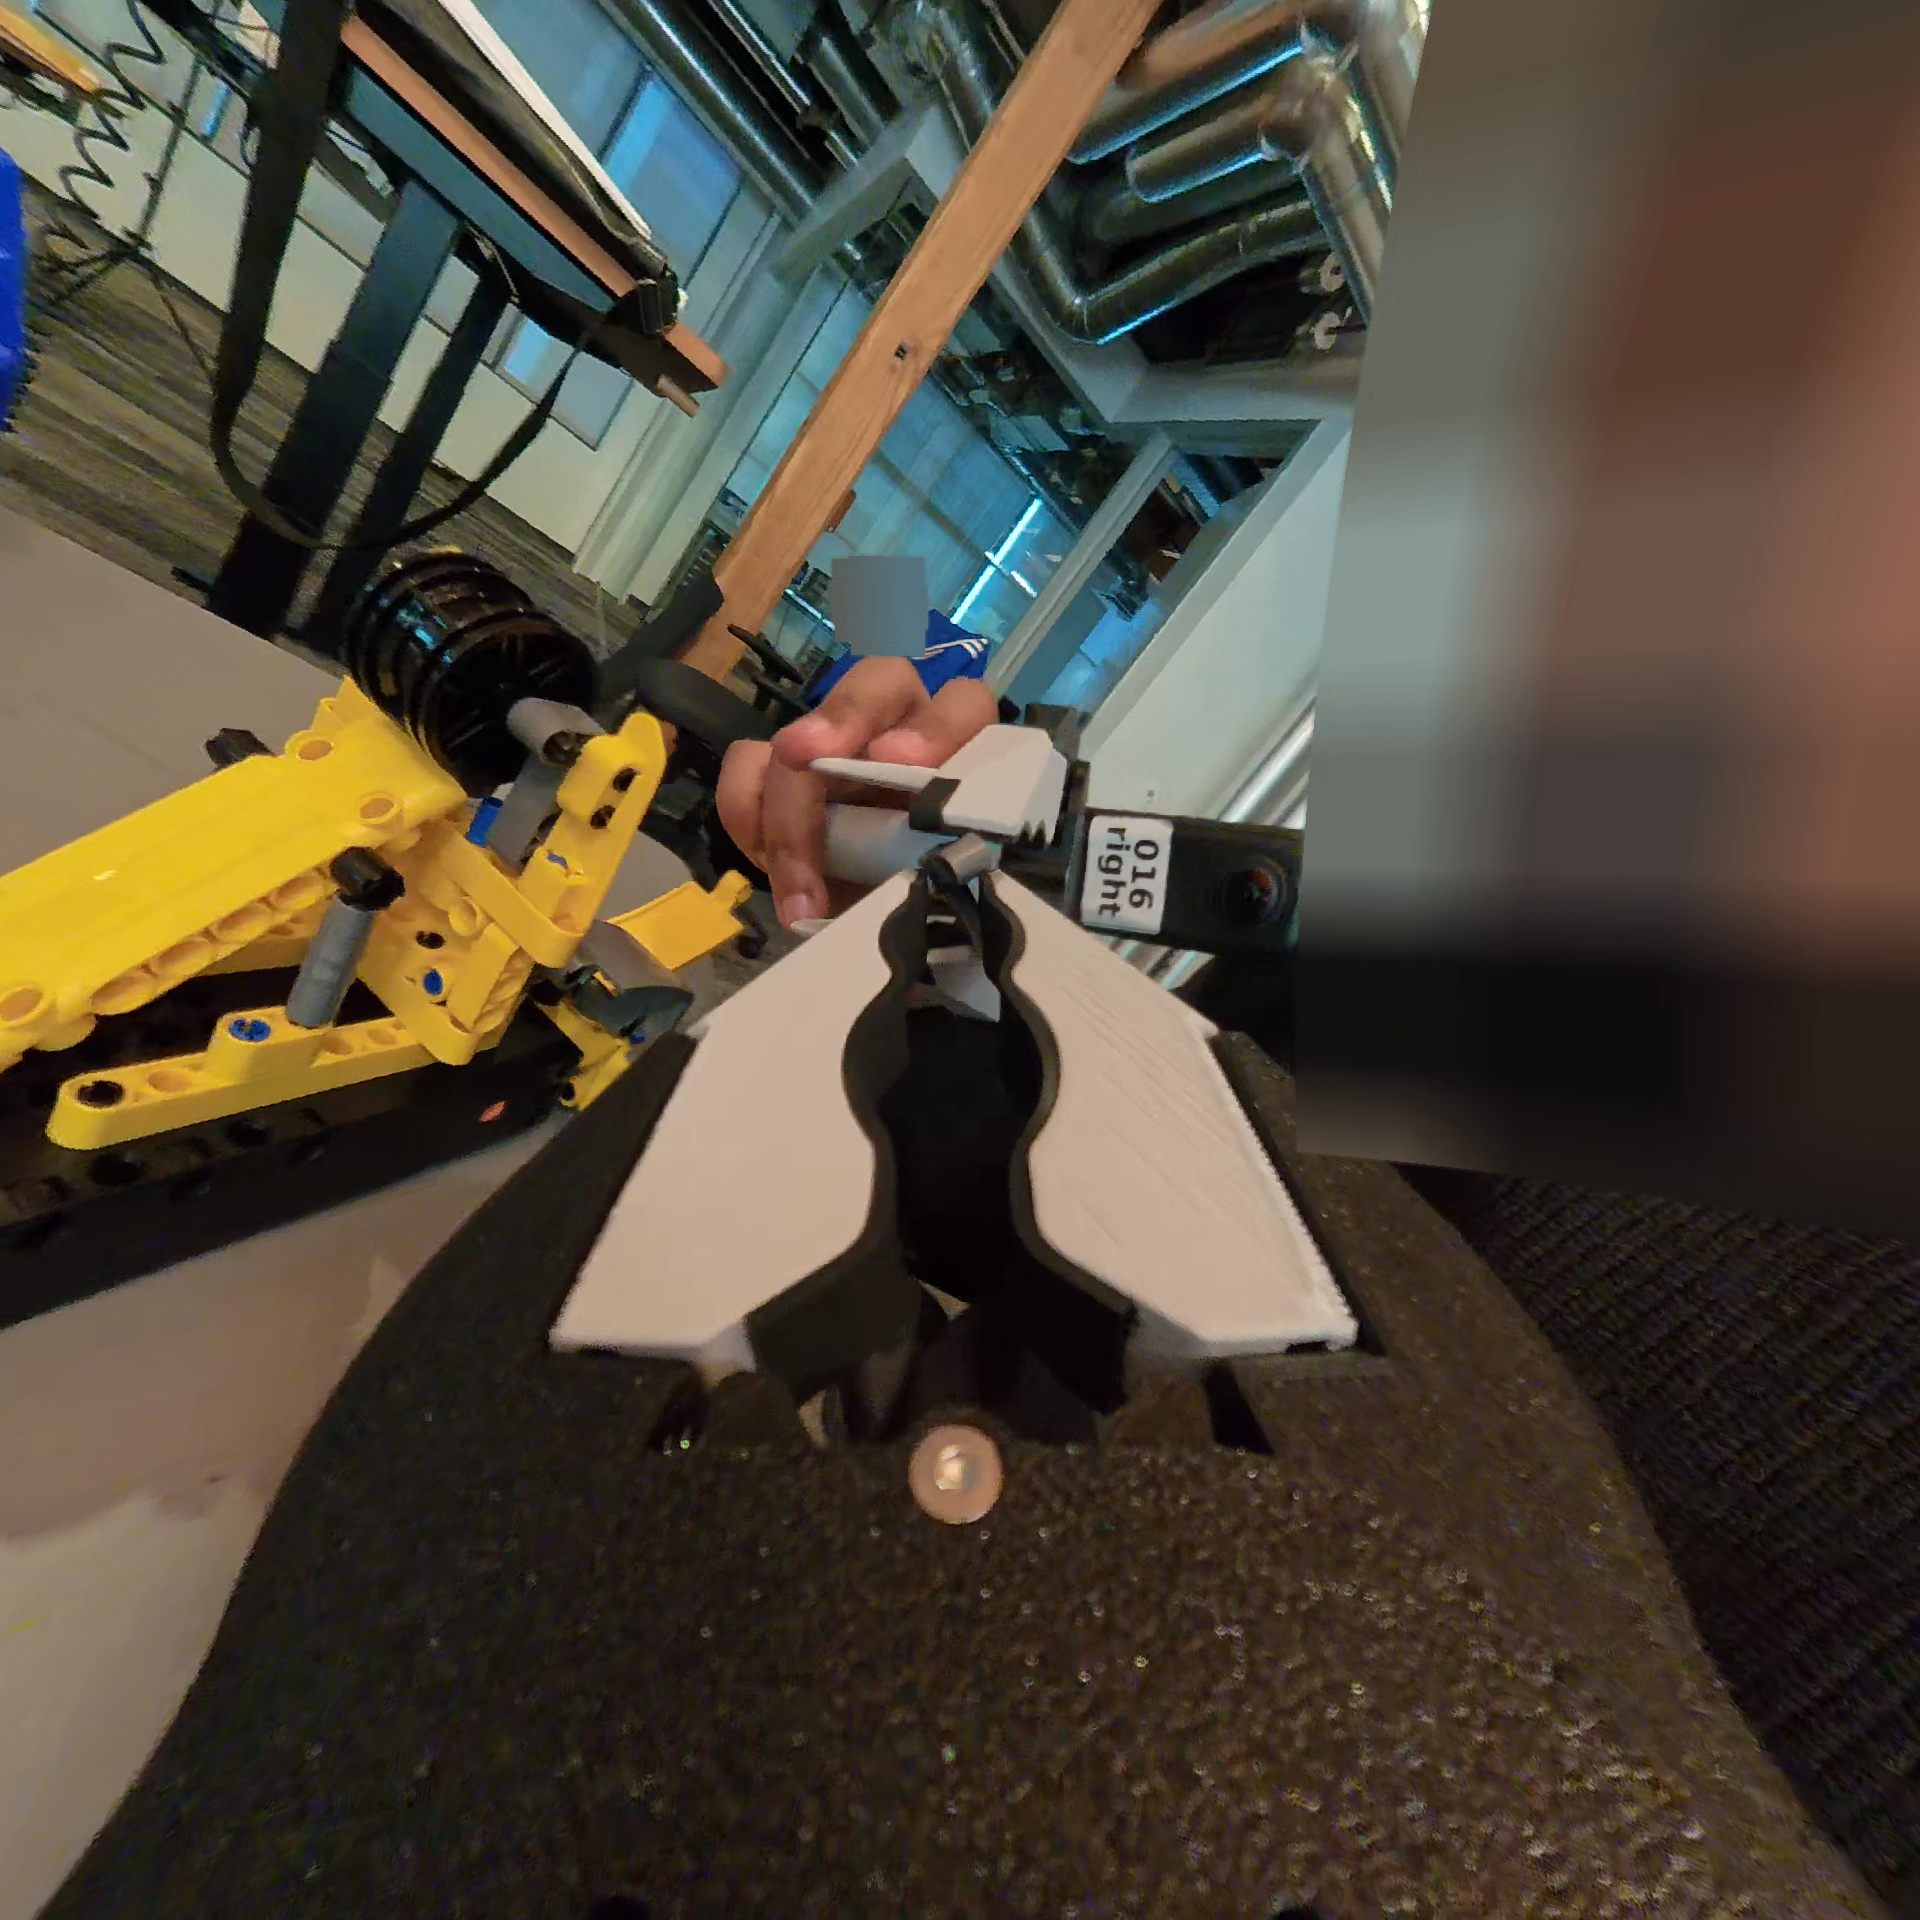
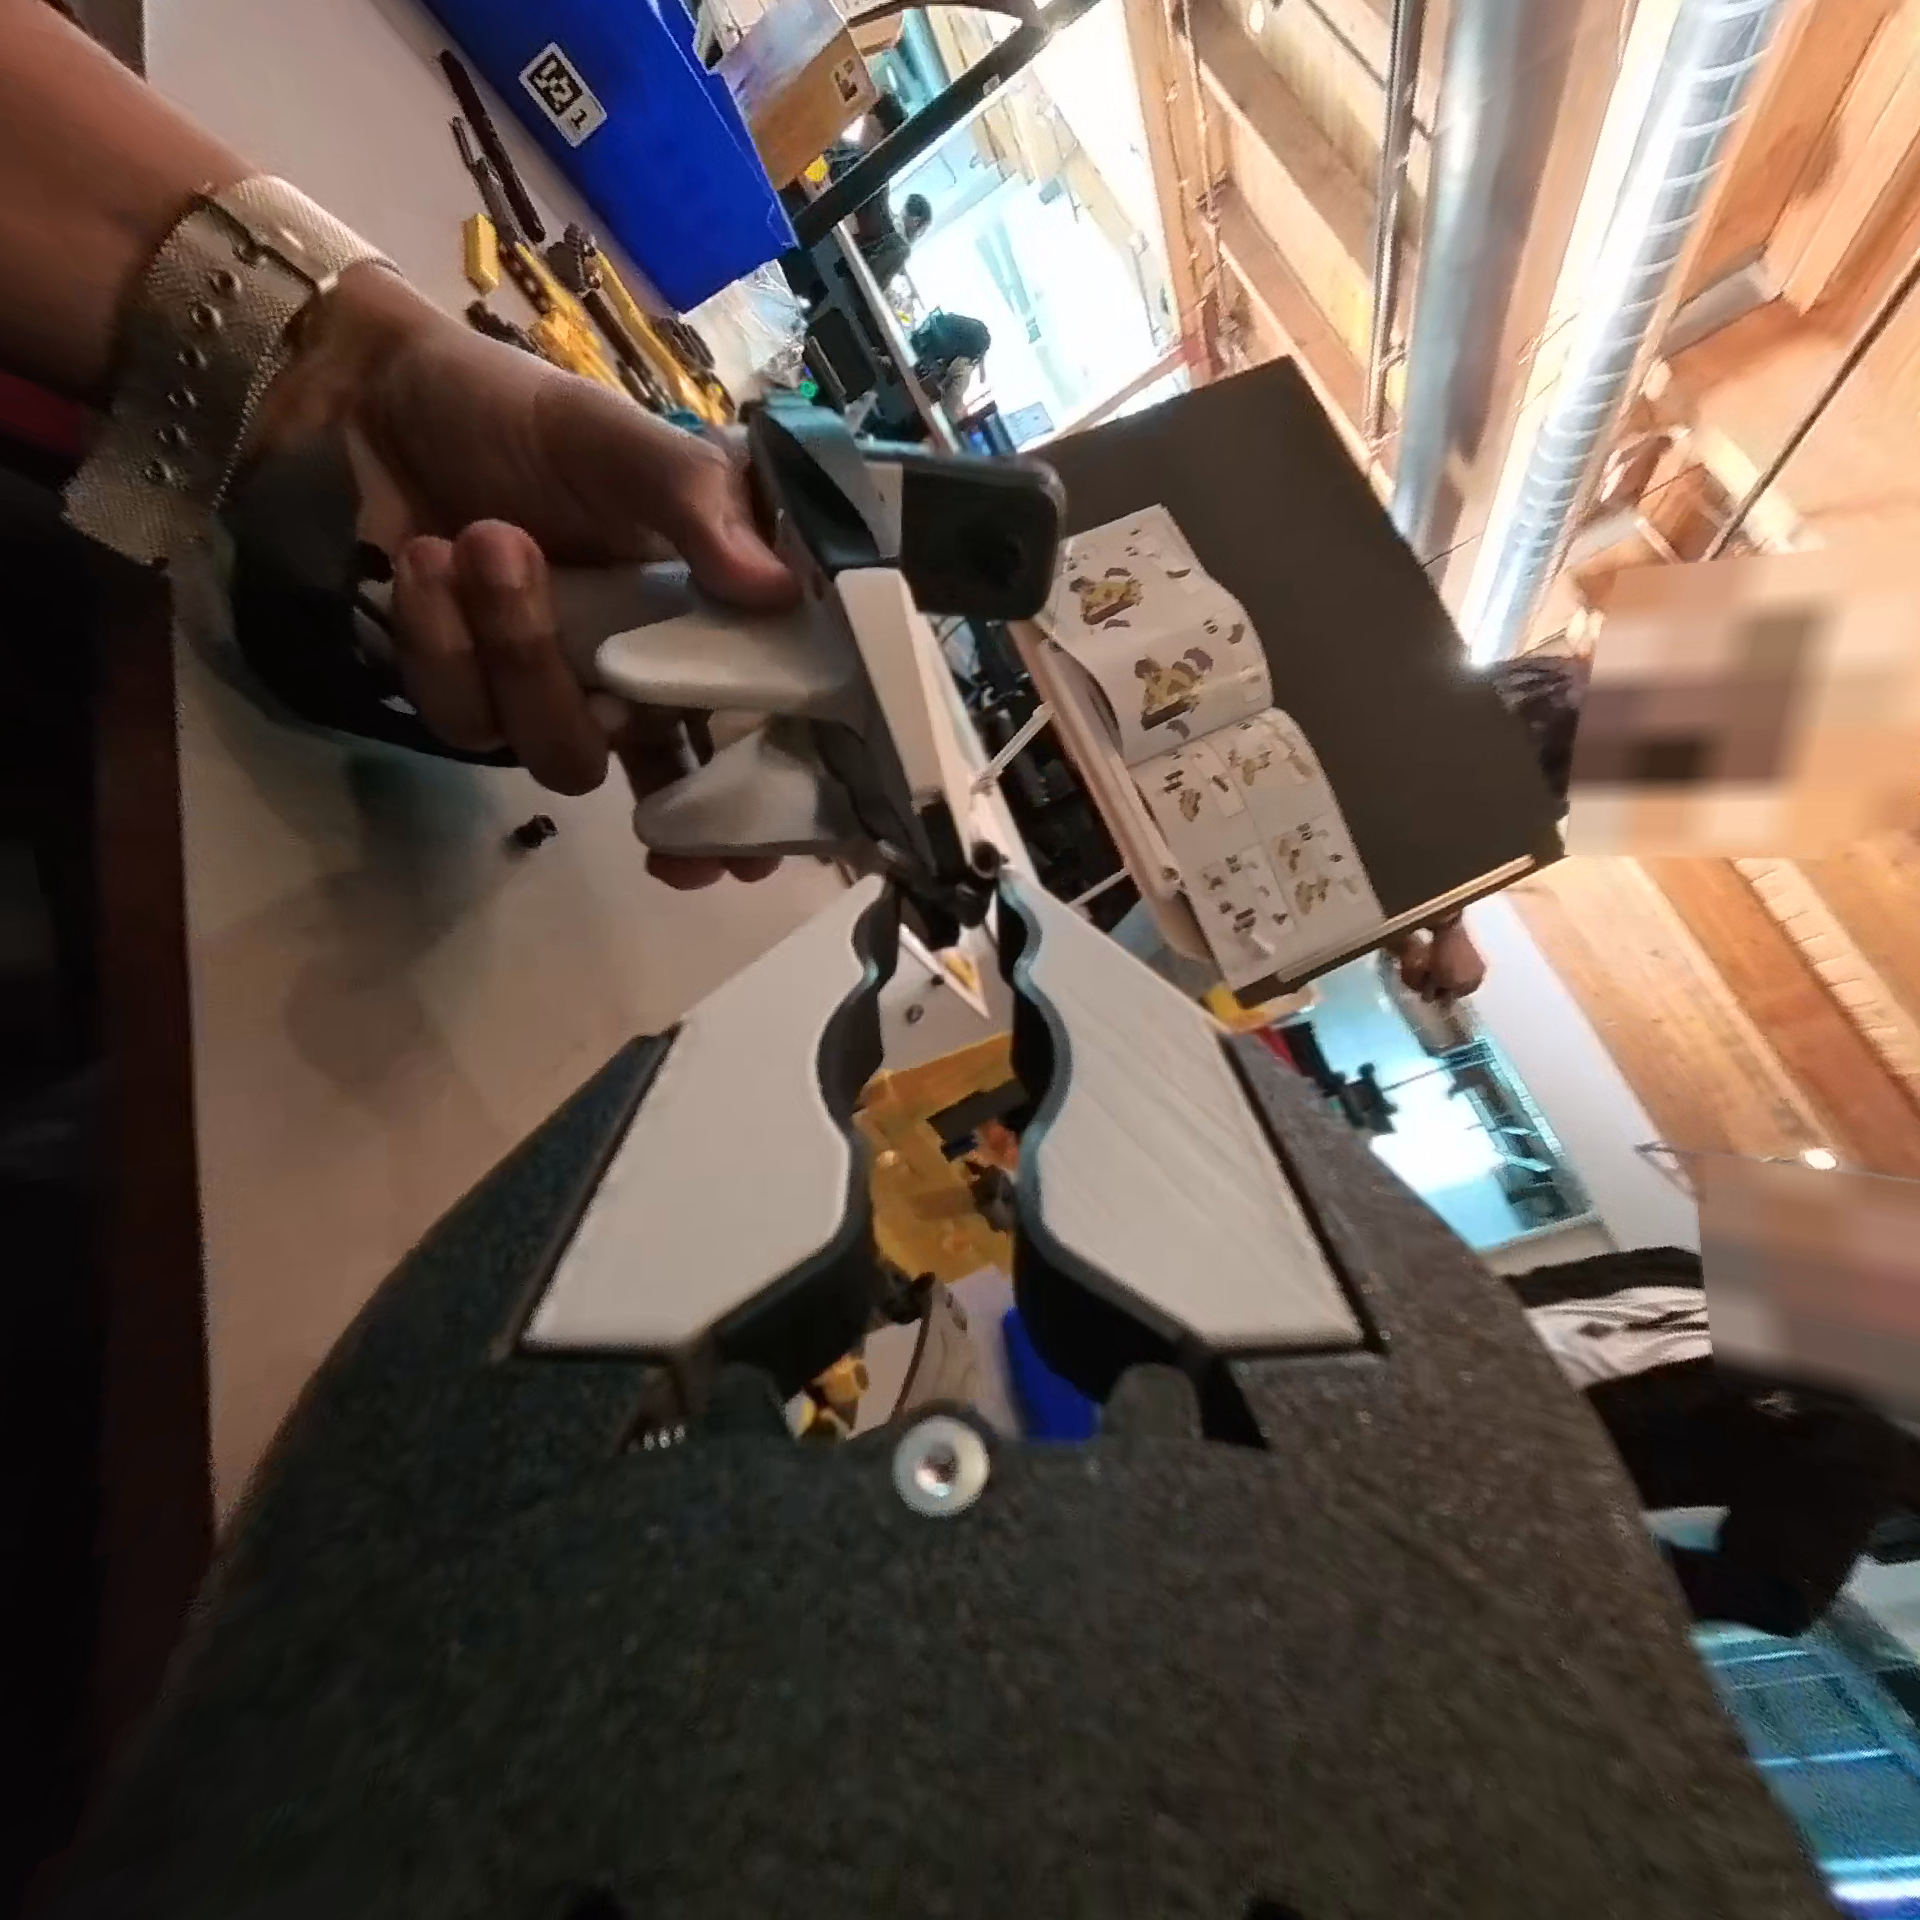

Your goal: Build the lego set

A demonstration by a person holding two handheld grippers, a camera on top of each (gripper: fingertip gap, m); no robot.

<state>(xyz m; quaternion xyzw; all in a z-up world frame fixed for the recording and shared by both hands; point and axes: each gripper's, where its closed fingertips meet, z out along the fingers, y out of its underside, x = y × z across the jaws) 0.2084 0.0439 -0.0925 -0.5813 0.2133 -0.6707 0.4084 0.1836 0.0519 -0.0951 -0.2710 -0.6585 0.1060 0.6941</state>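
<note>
Left tongs: your left gripper [image 1: 951, 883] has its tips drawn nearly together at centre frame, pinching a small grey and black piece [image 1: 961, 860] between them.
Right tongs: your right gripper [image 2: 945, 894] also has its tips narrow, closed around the same small dark piece [image 2: 951, 888] at the middle of its view; both pairs of tips meet on it, tip to tip.
Hands: a hand [image 1: 831, 769] grips the other gripper's handle just above centre in the left view; in the right view a hand [image 2: 540, 540] with a pale wristband [image 2: 208, 312] holds the left gripper's handle at upper left.
Model: a yellow brick-built model [image 1: 343, 914] with a black wheel [image 1: 468, 644] lies on the pale table [image 1: 125, 665] at the left of the left view, well apart from the tips.
Container: a blue bin [image 2: 623, 135] stands at the top of the right view; you cannot tell what is in it.
Loose parts: yellow and black pieces [image 2: 582, 291] lie on the table just beside the bin.
Booklet: an open instruction booklet [image 2: 1205, 727] rests on a dark board [image 2: 1351, 623], right of centre in the right view.
</note>
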